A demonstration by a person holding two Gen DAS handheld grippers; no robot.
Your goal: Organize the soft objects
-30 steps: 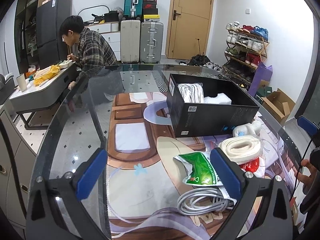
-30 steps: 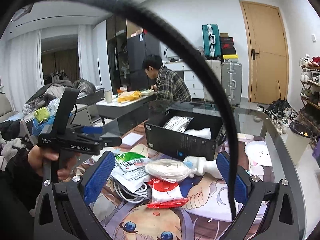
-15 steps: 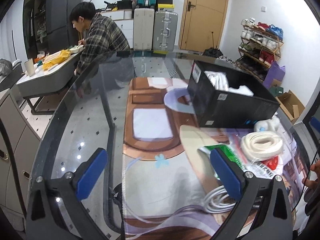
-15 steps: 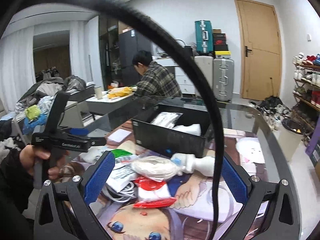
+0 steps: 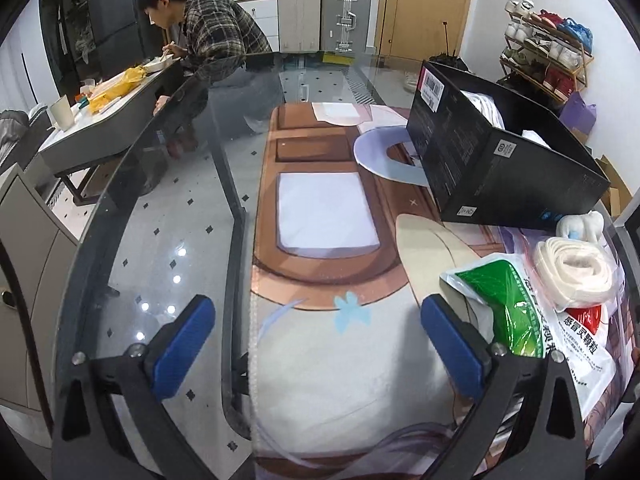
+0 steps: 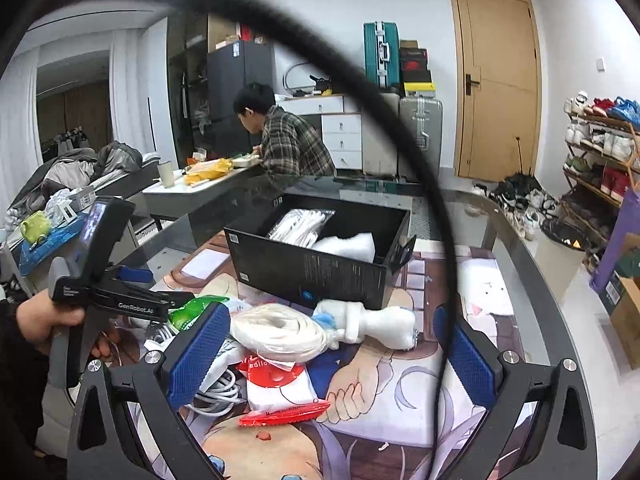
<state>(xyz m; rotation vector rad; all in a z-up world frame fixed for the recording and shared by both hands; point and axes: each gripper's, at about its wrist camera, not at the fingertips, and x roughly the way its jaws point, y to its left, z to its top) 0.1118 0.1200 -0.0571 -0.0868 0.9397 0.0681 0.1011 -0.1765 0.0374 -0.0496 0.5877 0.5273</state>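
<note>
Right gripper point(image 6: 328, 356) spread wide, empty, low over the pile on the worktop point(image 5: 168, 248). Coiled white band point(image 6: 280, 334) lies at 12 o'clock just beyond its fingertips, nearer the left pad, long axis running 9-to-3 across the jaws. Band looks soft, loosely wound (bagged in clear film, I judge). Black box point(image 6: 320, 264) sits further out at 12. Left gripper point(image 5: 320, 350) also spread, empty; pile at its 2 o'clock, so the right is nearer.

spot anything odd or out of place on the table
Yes: a thick black cable loops right across the right wrist view, hiding part of the black box. Soft items lie heaped, the white rope coil atop the red packet.
</note>
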